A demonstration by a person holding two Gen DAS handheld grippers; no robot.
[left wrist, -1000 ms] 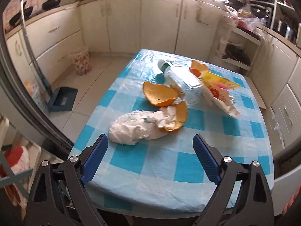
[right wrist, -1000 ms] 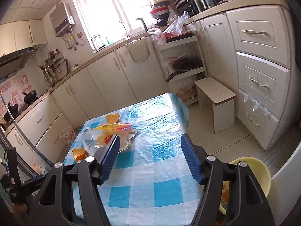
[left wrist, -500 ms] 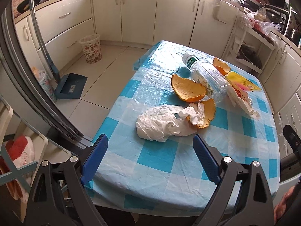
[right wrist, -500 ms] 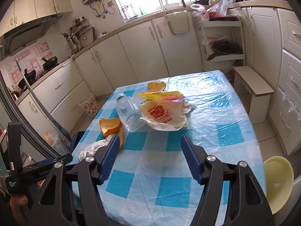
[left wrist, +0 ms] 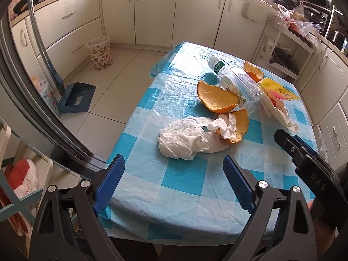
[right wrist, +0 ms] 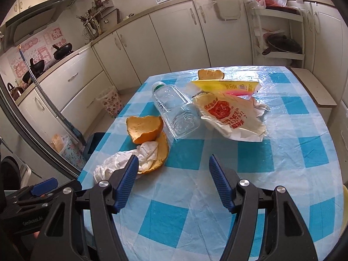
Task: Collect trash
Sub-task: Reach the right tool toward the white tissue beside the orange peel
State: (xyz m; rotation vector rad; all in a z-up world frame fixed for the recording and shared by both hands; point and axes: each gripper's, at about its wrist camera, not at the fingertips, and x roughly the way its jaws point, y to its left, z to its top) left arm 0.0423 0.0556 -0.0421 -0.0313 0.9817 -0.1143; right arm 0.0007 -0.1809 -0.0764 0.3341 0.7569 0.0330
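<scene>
Checked tablecloth (right wrist: 250, 158): tissue (left wrist: 184, 139), peels (right wrist: 144, 129), bottle (right wrist: 176, 111), wrappers (right wrist: 230, 115); both claws (left wrist: 174, 175) (right wrist: 173, 173) open, empty.

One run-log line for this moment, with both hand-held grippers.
phase: approach | left hand-held gripper: open, empty | right hand-held gripper: open, empty | trash on table: tissue, peels, bottle, wrappers

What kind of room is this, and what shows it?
Most likely a home kitchen: pans sit on the counter, cream cabinets line the walls, and a table with a checked cloth stands in the middle.
</scene>
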